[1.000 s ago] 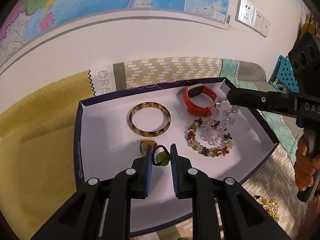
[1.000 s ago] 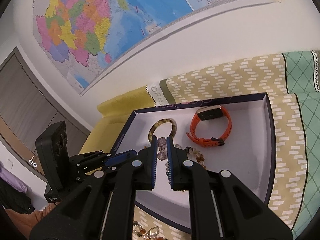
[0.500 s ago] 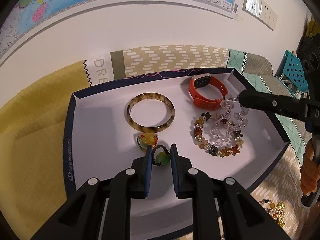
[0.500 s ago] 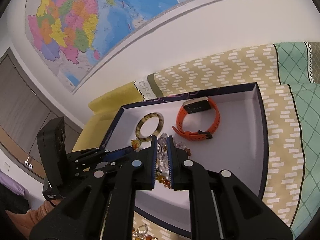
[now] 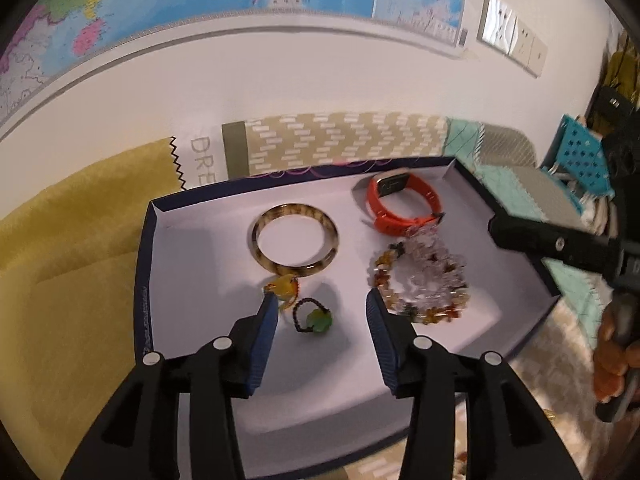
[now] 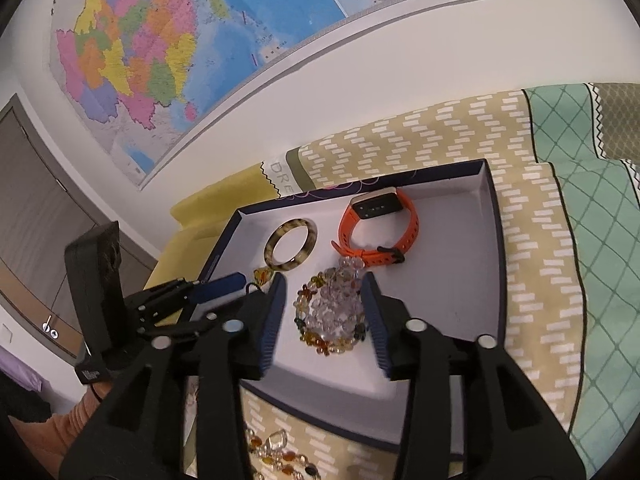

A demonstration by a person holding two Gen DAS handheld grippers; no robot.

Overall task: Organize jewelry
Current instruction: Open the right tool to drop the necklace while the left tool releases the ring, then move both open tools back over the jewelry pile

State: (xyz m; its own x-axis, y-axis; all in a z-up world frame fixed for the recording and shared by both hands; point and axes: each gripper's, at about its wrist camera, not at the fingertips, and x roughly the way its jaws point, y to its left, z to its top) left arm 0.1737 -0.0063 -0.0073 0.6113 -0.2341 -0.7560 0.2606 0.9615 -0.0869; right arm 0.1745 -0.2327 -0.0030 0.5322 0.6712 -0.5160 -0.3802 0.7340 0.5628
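We hold our left gripper (image 5: 322, 312) tipped down over the near part of the tray (image 5: 146, 280). Its jaws are opening, and the little ring with a green bead (image 5: 313, 320) lies loose on the tray floor between them, touching neither pad. A small yellow ring (image 5: 285, 289) sits just beside the left pad.

Our right gripper (image 6: 324, 304) points down too. Its jaws are opening, with the pile of bead bracelets (image 6: 332, 314) lying loose between them. A hand (image 5: 612, 360) grips its handle.

Farther back lie the brown bangle (image 5: 296, 240) and the orange watch band (image 5: 404, 204), well apart. Past the tray are patterned cloths (image 6: 440, 128), then a wall map (image 6: 180, 40).
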